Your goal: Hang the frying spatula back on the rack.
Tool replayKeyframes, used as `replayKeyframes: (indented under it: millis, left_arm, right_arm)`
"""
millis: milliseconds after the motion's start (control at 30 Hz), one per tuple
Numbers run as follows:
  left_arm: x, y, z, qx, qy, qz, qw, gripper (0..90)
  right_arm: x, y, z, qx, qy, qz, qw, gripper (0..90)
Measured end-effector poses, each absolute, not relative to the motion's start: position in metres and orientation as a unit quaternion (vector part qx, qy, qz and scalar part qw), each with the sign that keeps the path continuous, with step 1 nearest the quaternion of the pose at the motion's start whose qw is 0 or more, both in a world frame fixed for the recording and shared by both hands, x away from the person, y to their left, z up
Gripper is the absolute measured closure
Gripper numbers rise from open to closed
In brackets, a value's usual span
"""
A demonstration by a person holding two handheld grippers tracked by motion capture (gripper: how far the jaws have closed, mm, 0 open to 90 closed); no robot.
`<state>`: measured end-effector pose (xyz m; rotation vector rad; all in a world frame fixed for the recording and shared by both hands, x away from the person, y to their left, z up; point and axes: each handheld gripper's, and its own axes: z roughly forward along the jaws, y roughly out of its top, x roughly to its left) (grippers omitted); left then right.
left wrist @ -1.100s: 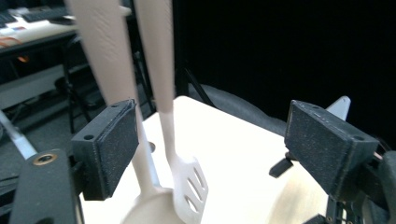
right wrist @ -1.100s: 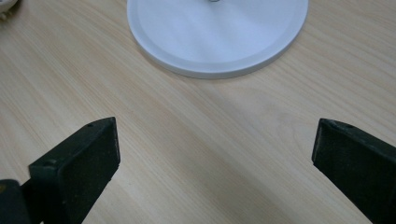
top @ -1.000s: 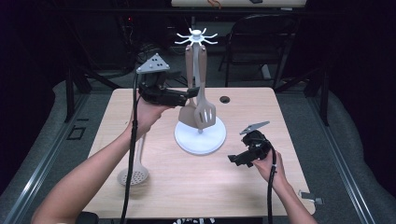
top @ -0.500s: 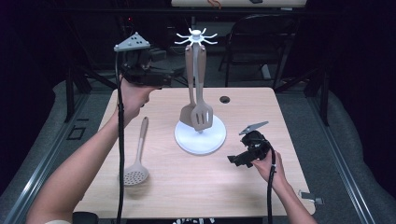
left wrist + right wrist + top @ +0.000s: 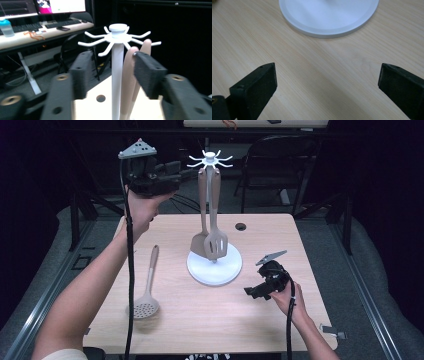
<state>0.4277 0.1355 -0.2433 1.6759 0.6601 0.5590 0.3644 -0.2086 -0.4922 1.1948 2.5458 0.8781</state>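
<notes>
Lower half of the white metal utensil stand with spider-like hooks cut off at the bottom edge of the left gripper view, with its round base cropped at the top of the right gripper view. Partly masked behind the right-hand black pad in the left gripper view: the rounded tops of two beige silicone spatulas hanging from the stand's hooks, blades down just above the base. Left of the stand on the pale wooden table, well apart from it: a beige silicone slotted spoon, lying flat, handle pointing away. Behind the stand, a small dark hole in the tabletop and a black folding chair beyond the table edge. Left gripper held high, level with the stand's hook crown and just left of it, jaws having just been narrowing, now roughly half apart, nothing pinched; pole and spatula handles seen beyond the gap, no contact visible. Right gripper low near the table, right of the stand's base, jaws spread wide, empty.
</notes>
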Motion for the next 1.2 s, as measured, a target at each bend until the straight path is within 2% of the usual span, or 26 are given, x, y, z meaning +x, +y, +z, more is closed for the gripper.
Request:
replayKeyframes:
  millis: [133,300,633,833,1200]
  left_arm:
    - [0.431,0.132,-0.241,0.723,0.272,0.243,0.588,72.3]
    - [0.441,0.126,-0.243,0.731,0.276,0.241,0.576,83.6]
    - [0.452,0.120,-0.242,0.734,0.286,0.257,0.559,89.7]
    - [0.459,0.120,-0.243,0.734,0.293,0.255,0.558,90.0]
    - [0.420,0.124,-0.238,0.724,0.251,0.254,0.590,90.0]
  right_arm:
    - [0.366,-0.208,-0.493,0.400,0.862,0.294,0.096,2.0]
    - [0.365,-0.207,-0.494,0.400,0.863,0.293,0.097,2.1]
    - [0.366,-0.206,-0.495,0.395,0.869,0.282,0.099,2.4]
    - [0.365,-0.206,-0.494,0.391,0.871,0.280,0.099,2.4]
    - [0.364,-0.204,-0.493,0.393,0.870,0.282,0.098,2.5]
